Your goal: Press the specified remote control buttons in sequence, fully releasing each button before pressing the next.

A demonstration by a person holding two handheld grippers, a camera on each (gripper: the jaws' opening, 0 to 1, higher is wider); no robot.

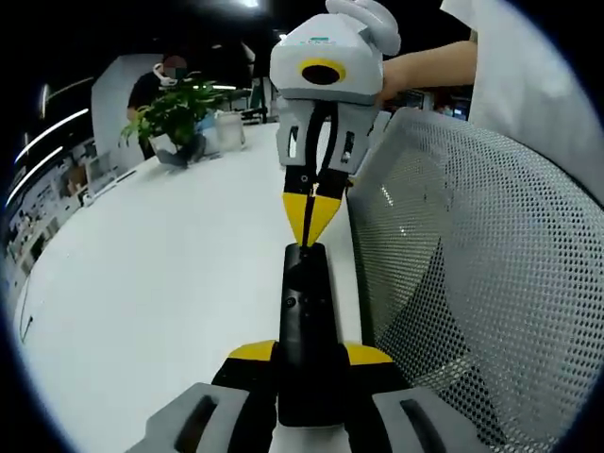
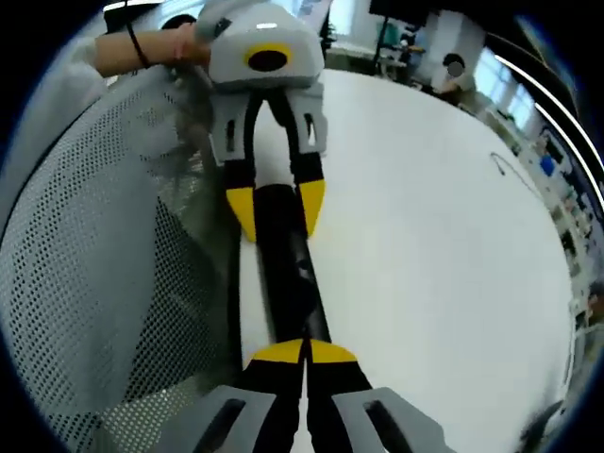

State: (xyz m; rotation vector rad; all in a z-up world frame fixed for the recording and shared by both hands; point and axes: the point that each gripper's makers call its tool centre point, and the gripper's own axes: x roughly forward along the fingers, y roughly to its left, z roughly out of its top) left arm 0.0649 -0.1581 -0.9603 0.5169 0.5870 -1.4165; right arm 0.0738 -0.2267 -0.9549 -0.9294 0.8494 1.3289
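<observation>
A long black remote control (image 1: 307, 302) is held level over the white table (image 1: 160, 283). My left gripper (image 1: 310, 355) is shut on its near end, yellow pads on both sides. My right gripper (image 1: 310, 225) reaches in from the top, jaws shut, with its yellow tips resting on the remote's far end. In the right gripper view, my right gripper (image 2: 304, 353) has its tips together on the remote (image 2: 288, 274). Beyond it my left gripper (image 2: 276, 209) clamps the other end. I cannot make out which button lies under the tips.
A grey mesh chair back (image 1: 472, 274) stands close beside the remote (image 2: 94, 245). A potted plant (image 1: 175, 109) and a seated person (image 1: 165, 75) are at the table's far end. A thin dark object (image 2: 505, 165) lies on the table (image 2: 434, 245).
</observation>
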